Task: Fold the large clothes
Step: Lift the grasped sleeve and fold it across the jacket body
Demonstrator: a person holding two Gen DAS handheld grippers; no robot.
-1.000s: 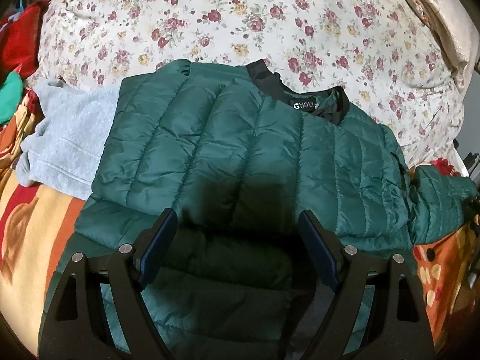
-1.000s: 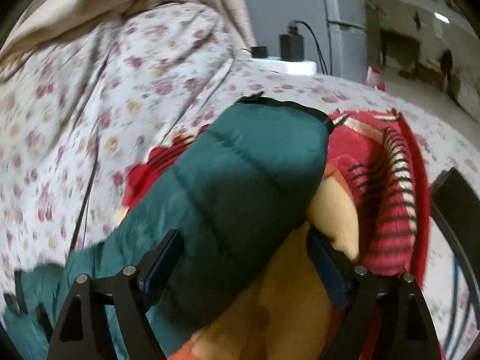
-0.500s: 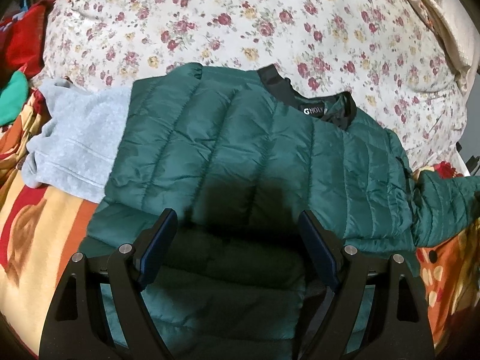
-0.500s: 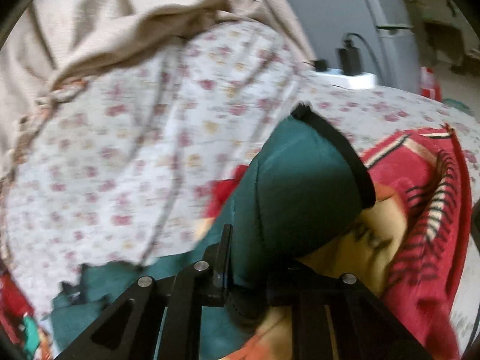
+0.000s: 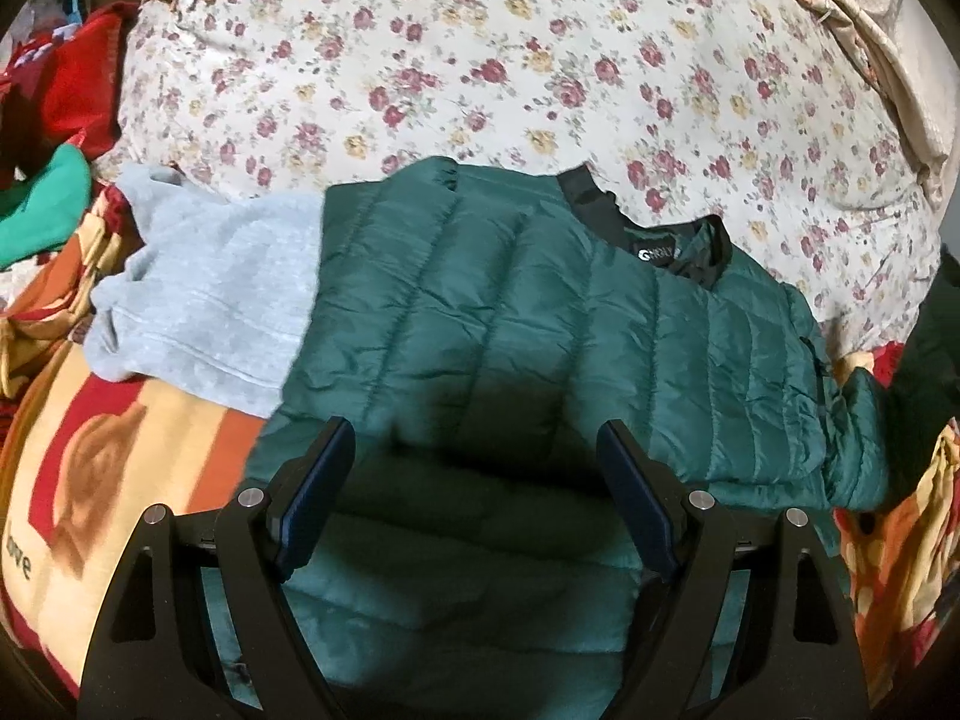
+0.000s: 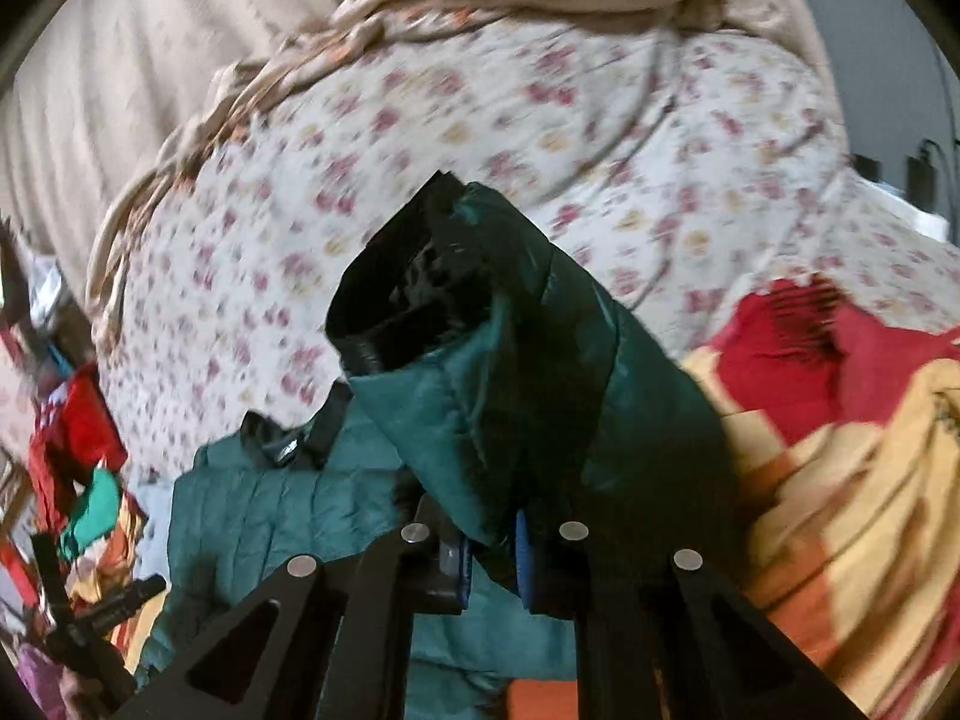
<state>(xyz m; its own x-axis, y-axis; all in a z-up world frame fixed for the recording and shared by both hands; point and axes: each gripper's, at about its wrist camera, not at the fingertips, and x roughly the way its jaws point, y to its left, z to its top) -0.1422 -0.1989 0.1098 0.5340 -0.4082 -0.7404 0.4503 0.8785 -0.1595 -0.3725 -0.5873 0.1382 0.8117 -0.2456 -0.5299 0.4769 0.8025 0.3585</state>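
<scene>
Green puffer jacket (image 5: 540, 324) is lying front-down across the patterned blanket (image 5: 120, 450), collar (image 5: 654, 234) toward the floral duvet (image 5: 480, 60), partly overlapping a grey sweatshirt (image 5: 204, 300).

Right gripper (image 6: 489, 564) is clamping the sleeve (image 6: 510, 360) near its cuff (image 6: 408, 294) — jaws pinched together on the fabric, sleeve sticking up and away from the bed. Right wrist view is blurred, so the exact bite on the fabric is hard to judge.

Left gripper (image 5: 474, 504) is hanging over the lower back of the jacket, jaws spread wide, nothing between them, not touching as far as I can tell.

Progress: early. Jacket is spread out flat; the far-side sleeve looks tucked already, can't confirm. Left to do, my read — the lifted sleeve needs laying across the back, then the body needs folding in half or thirds. Puffy fill will probably spring back, so the free gripper may need to pin the body down.
</scene>
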